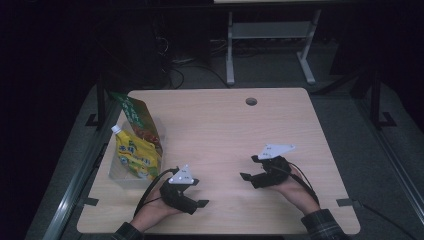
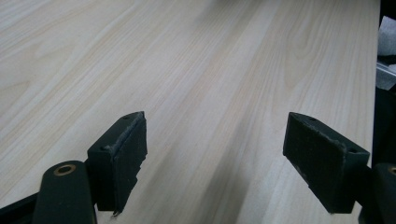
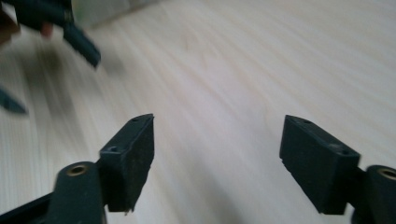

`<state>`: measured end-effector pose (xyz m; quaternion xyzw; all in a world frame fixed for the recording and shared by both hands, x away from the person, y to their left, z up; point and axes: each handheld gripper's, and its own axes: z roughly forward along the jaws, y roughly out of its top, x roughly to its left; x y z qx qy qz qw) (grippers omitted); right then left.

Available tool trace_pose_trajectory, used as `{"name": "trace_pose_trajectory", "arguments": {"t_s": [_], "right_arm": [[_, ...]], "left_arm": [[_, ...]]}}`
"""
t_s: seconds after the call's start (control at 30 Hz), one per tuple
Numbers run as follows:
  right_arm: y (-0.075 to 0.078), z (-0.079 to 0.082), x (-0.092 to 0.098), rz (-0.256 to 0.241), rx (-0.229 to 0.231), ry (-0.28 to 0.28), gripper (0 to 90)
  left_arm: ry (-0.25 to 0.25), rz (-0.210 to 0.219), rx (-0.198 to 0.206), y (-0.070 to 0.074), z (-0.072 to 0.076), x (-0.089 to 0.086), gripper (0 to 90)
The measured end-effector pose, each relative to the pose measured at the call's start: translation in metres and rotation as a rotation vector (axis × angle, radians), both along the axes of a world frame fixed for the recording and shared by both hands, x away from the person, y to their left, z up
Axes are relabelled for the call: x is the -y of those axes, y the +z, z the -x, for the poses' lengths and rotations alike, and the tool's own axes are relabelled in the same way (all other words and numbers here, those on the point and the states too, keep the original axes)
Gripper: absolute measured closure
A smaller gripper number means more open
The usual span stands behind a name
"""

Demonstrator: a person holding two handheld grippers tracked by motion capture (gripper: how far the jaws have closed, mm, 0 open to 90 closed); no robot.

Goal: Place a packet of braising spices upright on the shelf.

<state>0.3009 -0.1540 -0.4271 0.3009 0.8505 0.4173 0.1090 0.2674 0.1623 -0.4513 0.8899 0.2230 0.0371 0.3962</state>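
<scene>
In the high view, both grippers are being held low over the near part of the worktop [image 1: 225, 125], with nothing between their jaws. The left gripper [image 1: 200, 203] is lying just beside a clear tray [image 1: 116, 176] at the worktop's left edge; the right gripper [image 1: 246, 176] is being kept well apart from it, so the left hand is judged the nearer one. The tray is lying forward and to the left of the left gripper, whose jaws are being pointed the other way, toward the right. Two pouches are being held upright in the tray: a yellow spouted pouch [image 1: 135, 156] with a white cap at the front, and a taller green pouch [image 1: 137, 117] behind it, leaning slightly. Their long axes are running upward.

In the left gripper view, the jaws of the left gripper [image 2: 215, 154] are being held wide apart over bare wood.

In the right gripper view, the right gripper [image 3: 217, 156] is likewise being held spread open over the worktop, and the left gripper is being seen, blurred, at the upper left.
</scene>
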Motion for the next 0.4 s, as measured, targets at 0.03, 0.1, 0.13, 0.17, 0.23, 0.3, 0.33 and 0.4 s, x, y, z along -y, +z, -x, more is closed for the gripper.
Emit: {"name": "trace_pose_trajectory", "arguments": {"t_s": [0.03,0.1,0.13,0.17,0.23,0.3,0.33,0.4], "right_arm": [[-0.003,0.005,0.004,0.005,0.001,-0.01,25.2],[-0.01,0.013,0.012,0.004,-0.013,-0.014,25.2],[-0.012,0.016,0.015,0.006,-0.021,-0.018,25.2],[-0.014,0.019,0.017,0.003,-0.028,-0.026,25.1],[-0.018,0.024,0.021,0.004,-0.036,-0.033,24.4],[-0.019,0.026,0.023,0.003,-0.032,-0.043,23.1],[-0.019,0.027,0.024,0.003,-0.03,-0.046,22.7],[-0.019,0.028,0.025,0.001,-0.027,-0.056,21.5]], "left_arm": [[-0.004,-0.005,-0.002,0.0,0.0,0.0,21.2],[-0.013,-0.019,0.003,0.0,-0.001,-0.001,21.2],[-0.014,-0.02,0.001,0.0,0.0,-0.001,21.2],[-0.013,-0.021,0.0,-0.001,0.0,-0.001,21.2],[-0.018,-0.028,0.003,-0.001,0.0,-0.001,21.2],[-0.019,-0.032,0.006,-0.001,0.0,-0.001,21.2],[-0.019,-0.032,0.007,-0.001,0.0,-0.001,21.2],[-0.02,-0.033,0.015,-0.002,0.0,-0.001,21.2]]}}
